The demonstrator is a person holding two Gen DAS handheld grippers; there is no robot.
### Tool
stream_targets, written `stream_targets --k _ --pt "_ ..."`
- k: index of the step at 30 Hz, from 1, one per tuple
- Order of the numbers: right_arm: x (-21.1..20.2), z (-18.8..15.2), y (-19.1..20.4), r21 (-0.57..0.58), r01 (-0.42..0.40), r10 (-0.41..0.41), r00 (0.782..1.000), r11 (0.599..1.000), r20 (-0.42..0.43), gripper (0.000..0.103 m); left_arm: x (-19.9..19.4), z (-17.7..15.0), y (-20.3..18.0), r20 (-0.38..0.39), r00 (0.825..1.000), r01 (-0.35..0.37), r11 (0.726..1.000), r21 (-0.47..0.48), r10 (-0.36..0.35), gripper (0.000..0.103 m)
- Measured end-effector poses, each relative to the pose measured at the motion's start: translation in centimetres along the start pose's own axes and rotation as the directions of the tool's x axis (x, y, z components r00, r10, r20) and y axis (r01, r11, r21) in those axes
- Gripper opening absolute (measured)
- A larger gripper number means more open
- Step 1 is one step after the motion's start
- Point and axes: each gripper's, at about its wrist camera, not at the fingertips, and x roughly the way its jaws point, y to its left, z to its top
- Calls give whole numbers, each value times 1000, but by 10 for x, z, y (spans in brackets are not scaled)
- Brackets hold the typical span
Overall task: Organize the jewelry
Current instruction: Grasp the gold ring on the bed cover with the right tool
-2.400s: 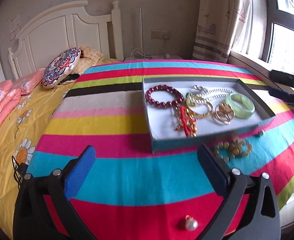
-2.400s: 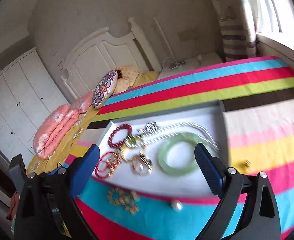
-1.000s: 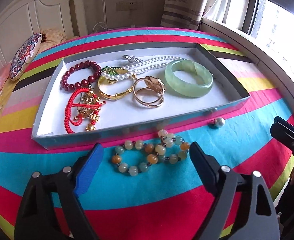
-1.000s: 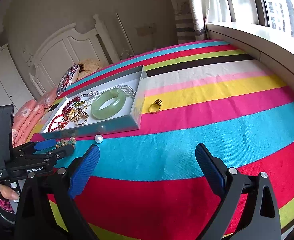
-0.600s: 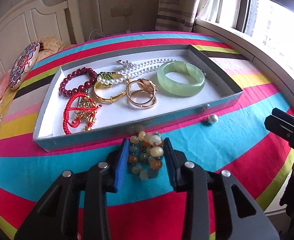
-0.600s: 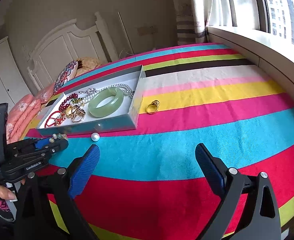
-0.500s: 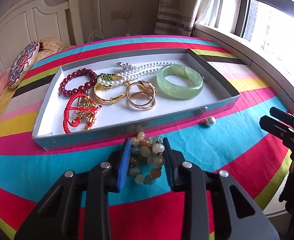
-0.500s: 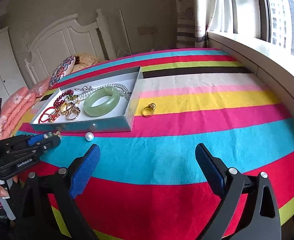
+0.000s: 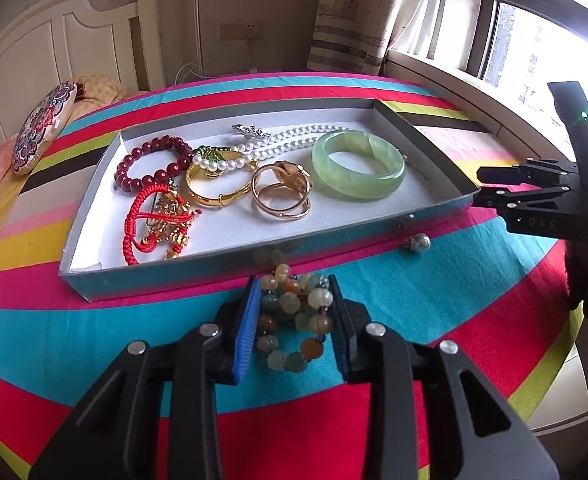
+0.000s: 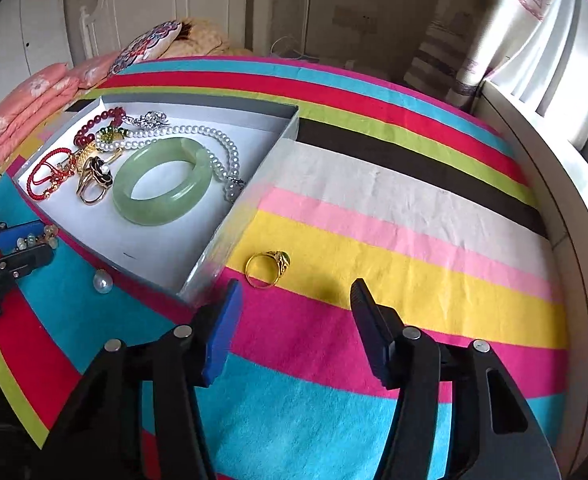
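Jewelry tray [image 9: 422, 216], a shallow grey box on the striped bedspread [image 9: 73, 344], already holds a green bangle [image 9: 358, 164], a pearl strand, gold rings and red bracelets. Just before its near wall, the left gripper [image 9: 294, 312] is clamped on a bunched bead bracelet [image 9: 294, 308], so the tray lies straight ahead of those tongs, long side across their line. A loose pearl [image 9: 421, 242] sits on the cloth just off the tray's front wall. Smallest, a gold ring [image 10: 267, 269] lies just ahead of the right gripper [image 10: 291, 320], nearer its blue pad; those jaws are closing, nothing between them yet. A second ago the left jaws stood wide around the flat bracelet, and the right tongs were far from the ring.
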Motion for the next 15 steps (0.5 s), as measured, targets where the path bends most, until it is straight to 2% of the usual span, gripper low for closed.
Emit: stream_targets --k 5,8,10,15 --pt "8 10 -1 -78 -67 67 998 995 -3 53 1 0 -1 0 1000 -6 1000 9 6 33" --pt "9 12 -3 -84 -109 108 994 991 -6 47 1 0 -1 0 1000 -3 1000 5 3 33" --pt "8 9 1 -122 -131 134 991 984 13 36 1 1 -1 1 1000 4 1000 -1 -4 33" --pt "8 10 -1 -132 -179 182 983 975 6 34 2 1 -3 -1 1000 0 1000 8 0 33"
